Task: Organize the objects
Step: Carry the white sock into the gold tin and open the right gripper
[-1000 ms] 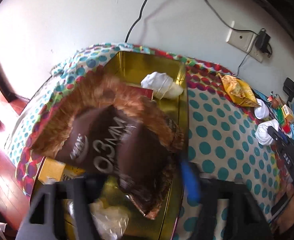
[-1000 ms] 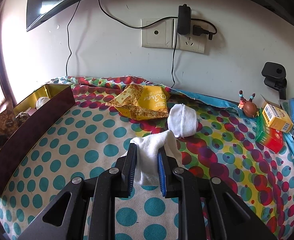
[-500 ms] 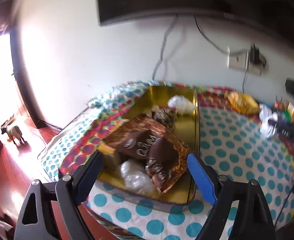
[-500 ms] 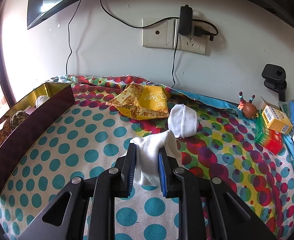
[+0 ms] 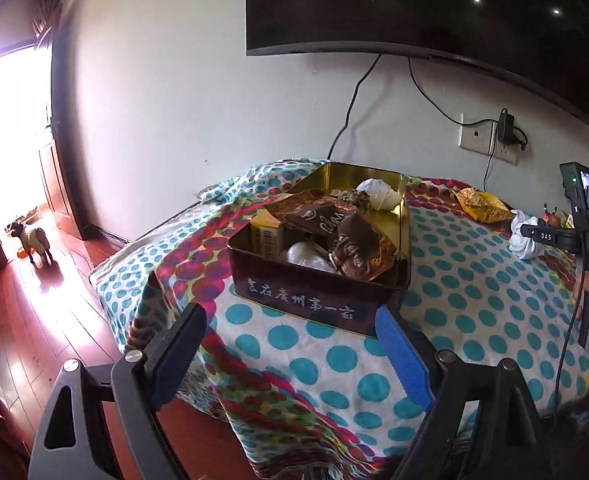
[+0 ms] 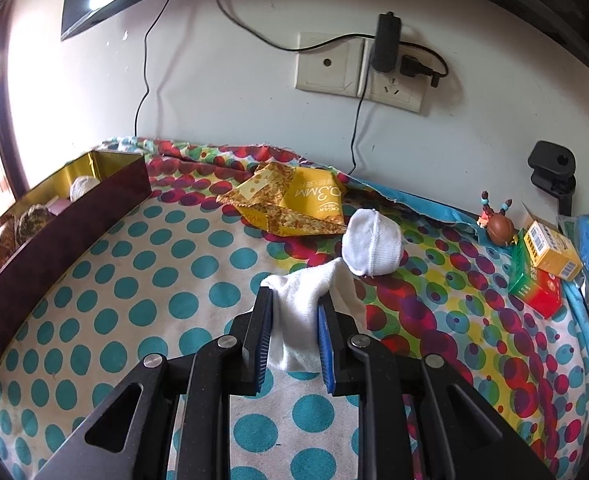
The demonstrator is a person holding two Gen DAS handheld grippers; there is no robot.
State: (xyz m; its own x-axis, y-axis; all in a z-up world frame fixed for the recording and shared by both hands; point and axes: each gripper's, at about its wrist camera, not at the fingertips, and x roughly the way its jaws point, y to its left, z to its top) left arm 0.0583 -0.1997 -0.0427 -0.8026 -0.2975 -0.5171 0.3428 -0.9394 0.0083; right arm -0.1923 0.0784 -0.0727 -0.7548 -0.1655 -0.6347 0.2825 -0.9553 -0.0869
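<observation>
A gold-lined maroon tin (image 5: 314, 300) stands on the dotted cloth, holding a brown snack bag (image 5: 342, 232), a yellow box, white bundles and other items. My left gripper (image 5: 290, 344) is open and empty, in front of the tin at the table's edge. My right gripper (image 6: 294, 312) is shut on a white sock (image 6: 306, 300) on the cloth; it also shows in the left wrist view (image 5: 526, 236). A rolled white sock (image 6: 372, 242) lies just beyond it. A yellow snack bag (image 6: 294, 204) lies near the wall. The tin (image 6: 58, 232) is at the left.
Small boxes (image 6: 542, 264) and a brown figurine (image 6: 498, 228) sit at the table's right end. A wall socket (image 6: 358, 68) with cables and a TV (image 5: 414, 12) are behind. A small dog (image 5: 30, 236) stands on the wooden floor by the doorway.
My left gripper let go of the brown snack bag into the tin, opened, and pulled back to the table's front edge. My right gripper stayed shut on the sock.
</observation>
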